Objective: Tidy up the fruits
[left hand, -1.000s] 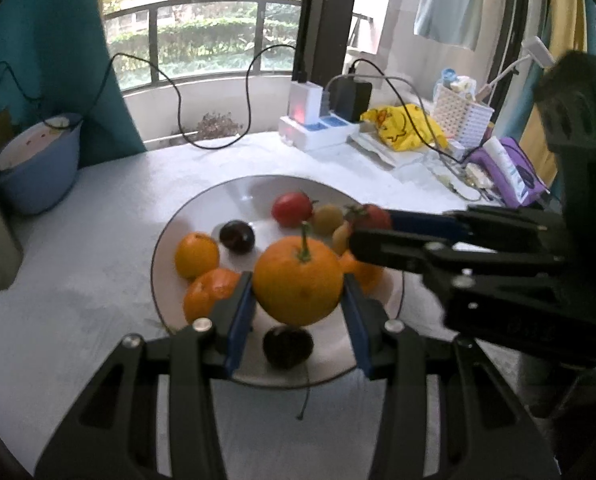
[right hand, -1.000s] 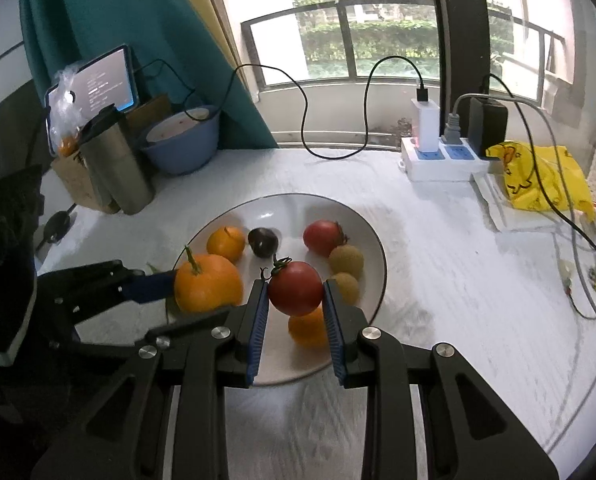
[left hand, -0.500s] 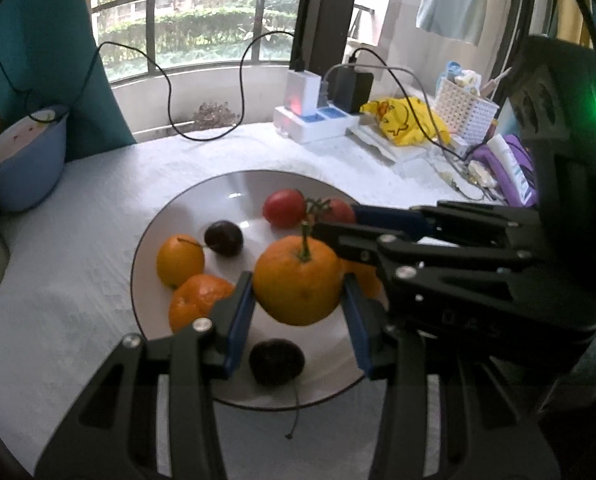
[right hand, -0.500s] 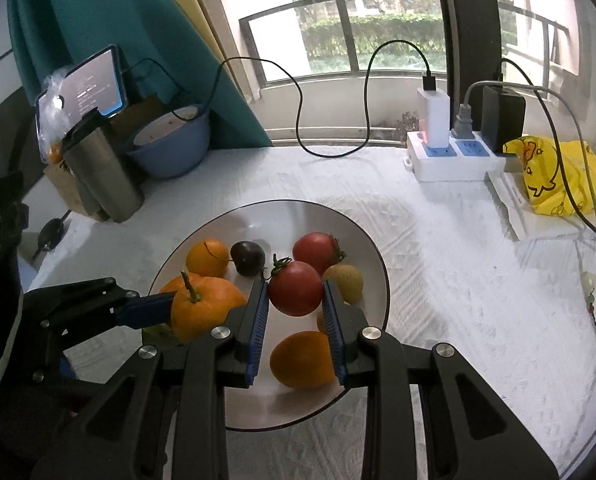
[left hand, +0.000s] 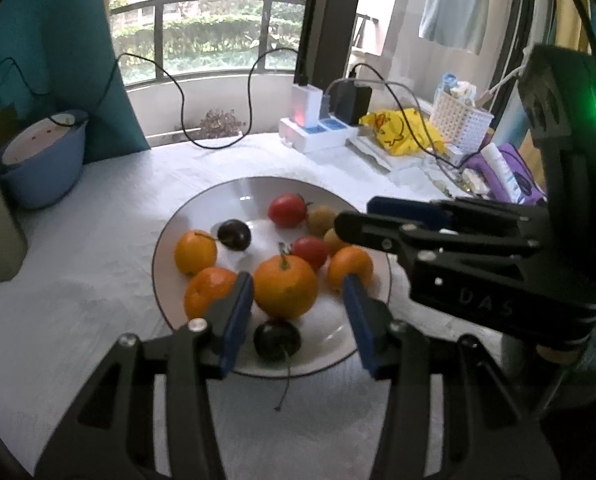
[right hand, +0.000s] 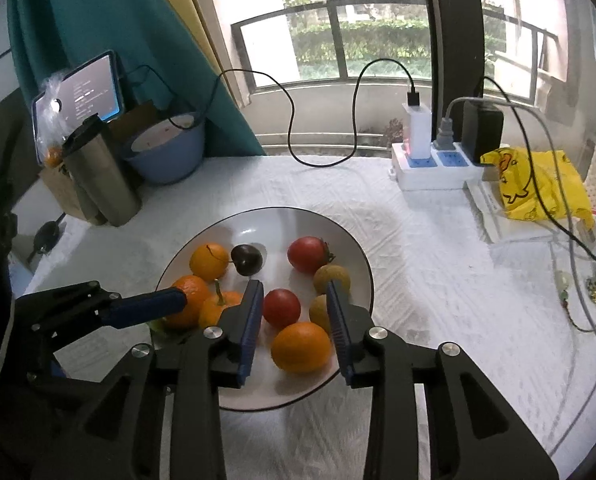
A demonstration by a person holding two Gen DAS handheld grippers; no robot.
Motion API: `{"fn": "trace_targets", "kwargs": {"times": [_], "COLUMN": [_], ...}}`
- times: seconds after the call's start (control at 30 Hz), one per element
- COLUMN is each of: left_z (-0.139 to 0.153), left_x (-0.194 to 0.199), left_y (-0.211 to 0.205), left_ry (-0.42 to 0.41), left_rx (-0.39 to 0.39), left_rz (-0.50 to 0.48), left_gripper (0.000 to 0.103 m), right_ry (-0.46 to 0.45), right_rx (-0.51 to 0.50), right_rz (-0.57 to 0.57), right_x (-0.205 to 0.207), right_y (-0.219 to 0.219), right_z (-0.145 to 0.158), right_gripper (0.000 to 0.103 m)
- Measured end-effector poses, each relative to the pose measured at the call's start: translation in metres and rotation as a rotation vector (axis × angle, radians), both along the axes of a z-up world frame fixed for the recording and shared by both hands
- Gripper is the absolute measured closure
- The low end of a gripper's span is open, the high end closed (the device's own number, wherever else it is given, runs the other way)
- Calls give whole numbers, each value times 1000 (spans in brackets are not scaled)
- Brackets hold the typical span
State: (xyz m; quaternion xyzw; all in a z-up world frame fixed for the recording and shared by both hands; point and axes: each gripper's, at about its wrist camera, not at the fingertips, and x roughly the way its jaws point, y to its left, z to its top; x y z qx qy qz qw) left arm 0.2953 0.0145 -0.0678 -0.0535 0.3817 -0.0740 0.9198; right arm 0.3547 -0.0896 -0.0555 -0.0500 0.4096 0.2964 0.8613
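Note:
A white plate [left hand: 202,216] [right hand: 226,236] on the white tablecloth holds several fruits. In the left wrist view my left gripper [left hand: 298,312] is open around a stemmed orange [left hand: 285,286] that rests on the plate, with a dark plum [left hand: 277,340] just below it. In the right wrist view my right gripper [right hand: 296,328] is open, its fingers either side of a small red tomato [right hand: 281,307] lying on the plate, with an orange [right hand: 301,346] in front. Other oranges, a second tomato [right hand: 307,254], a dark plum [right hand: 246,259] and brownish fruits lie around.
A blue bowl [right hand: 166,152], a steel tumbler [right hand: 102,176] and a tablet [right hand: 80,92] stand at the back left. A power strip [right hand: 433,164] with cables, a yellow bag [right hand: 537,184] and a white basket [left hand: 461,120] sit at the back right.
Both grippers have opened. The stemmed orange and the red tomato, held above the plate before, now rest on the plate between the fingers.

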Motion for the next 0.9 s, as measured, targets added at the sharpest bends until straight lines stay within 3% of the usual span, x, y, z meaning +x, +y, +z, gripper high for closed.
{"fn": "trace_targets", "kwargs": {"times": [0.13,0.9], "left_z": [6,33], "left_x": [-14,-129], "left_y": [4,16], "left_ry": [-15,-154], "left_rx": [-15,17], "left_rz": [12,111], "left_gripper": [47,44], "right_ry": [-12,-104], "right_rx": [-6,-19], "right_rz": [-1,-24], "right_x": [-13,-122], "right_y": [0,-15], "right_z": [7,49], "right_gripper": [68,68]}}
